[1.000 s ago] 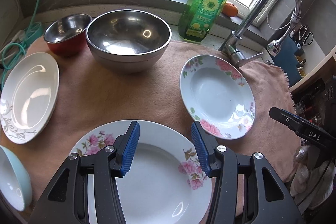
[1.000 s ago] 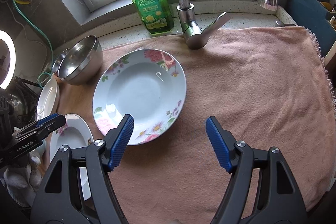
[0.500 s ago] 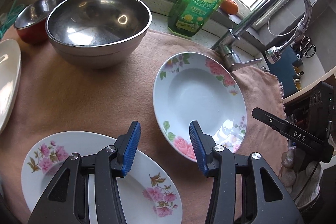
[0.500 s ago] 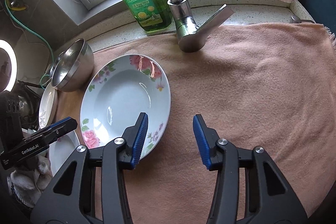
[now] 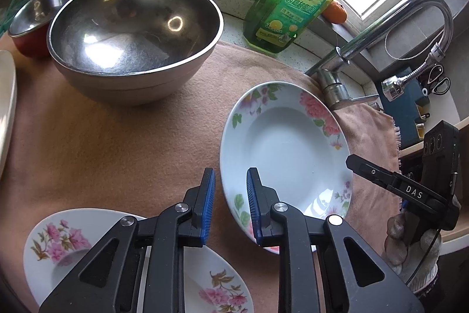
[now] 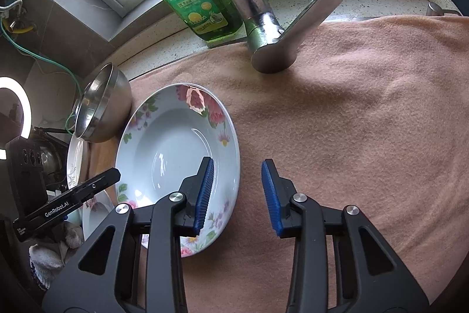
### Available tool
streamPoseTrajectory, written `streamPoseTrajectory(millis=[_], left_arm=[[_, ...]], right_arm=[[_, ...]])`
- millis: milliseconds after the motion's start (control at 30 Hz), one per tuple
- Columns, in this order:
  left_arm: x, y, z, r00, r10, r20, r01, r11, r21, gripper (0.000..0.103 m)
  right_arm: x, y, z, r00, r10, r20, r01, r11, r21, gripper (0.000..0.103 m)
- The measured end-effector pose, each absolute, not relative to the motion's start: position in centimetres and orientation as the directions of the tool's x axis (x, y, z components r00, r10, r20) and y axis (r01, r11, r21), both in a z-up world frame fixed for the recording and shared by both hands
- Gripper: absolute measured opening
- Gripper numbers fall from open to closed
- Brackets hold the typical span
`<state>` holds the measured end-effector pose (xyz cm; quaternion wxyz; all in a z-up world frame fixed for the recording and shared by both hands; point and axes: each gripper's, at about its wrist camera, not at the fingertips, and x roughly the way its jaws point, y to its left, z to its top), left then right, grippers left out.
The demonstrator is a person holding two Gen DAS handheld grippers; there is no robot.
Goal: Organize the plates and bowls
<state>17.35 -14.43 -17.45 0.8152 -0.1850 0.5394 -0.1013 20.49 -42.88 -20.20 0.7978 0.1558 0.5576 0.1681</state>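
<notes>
- My left gripper [image 5: 230, 203] has its jaws apart, straddling the near-left rim of the floral deep plate [image 5: 288, 148].
- My right gripper [image 6: 237, 192] is also parted across that plate's right rim [image 6: 178, 163], clamping nothing.
- The plate lies on the pink towel [image 6: 351, 122], toward its back edge near the faucet [image 6: 263, 28].
- The steel bowl [image 5: 134, 34] sits at the towel's back left; a second floral plate [image 5: 73, 242] lies at the front edge.

White plate [image 5: 288, 148] with pink flowers, peach towel [image 6: 366, 122], blue-padded grippers
</notes>
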Motion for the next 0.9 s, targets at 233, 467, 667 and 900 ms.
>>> streamPoseTrajectory(millis=[233, 467, 667, 900], left_arm=[[17.8, -14.7, -17.9, 0.383, -0.367, -0.848, -0.035, 0.911, -0.410, 0.015], [18.3, -14.8, -18.4, 0.374, -0.368, -0.851, -0.037, 0.911, -0.410, 0.012], [18.3, -15.0, -18.3, 0.374, -0.362, -0.854, -0.034, 0.915, -0.403, 0.012], [18.4, -15.0, -18.3, 0.376, -0.360, -0.854, -0.032, 0.916, -0.400, 0.012]], right_arm=[[21.3, -43.2, -21.2, 0.301, 0.446, -0.843, -0.069, 0.892, 0.447, 0.029], [21.9, -43.2, -21.7, 0.274, 0.487, -0.830, -0.071, 0.870, 0.487, 0.021], [22.1, -42.6, -22.1, 0.251, 0.510, -0.822, -0.075, 0.857, 0.509, 0.012], [21.9, -42.2, -21.7, 0.260, 0.494, -0.830, -0.083, 0.867, 0.491, 0.012]])
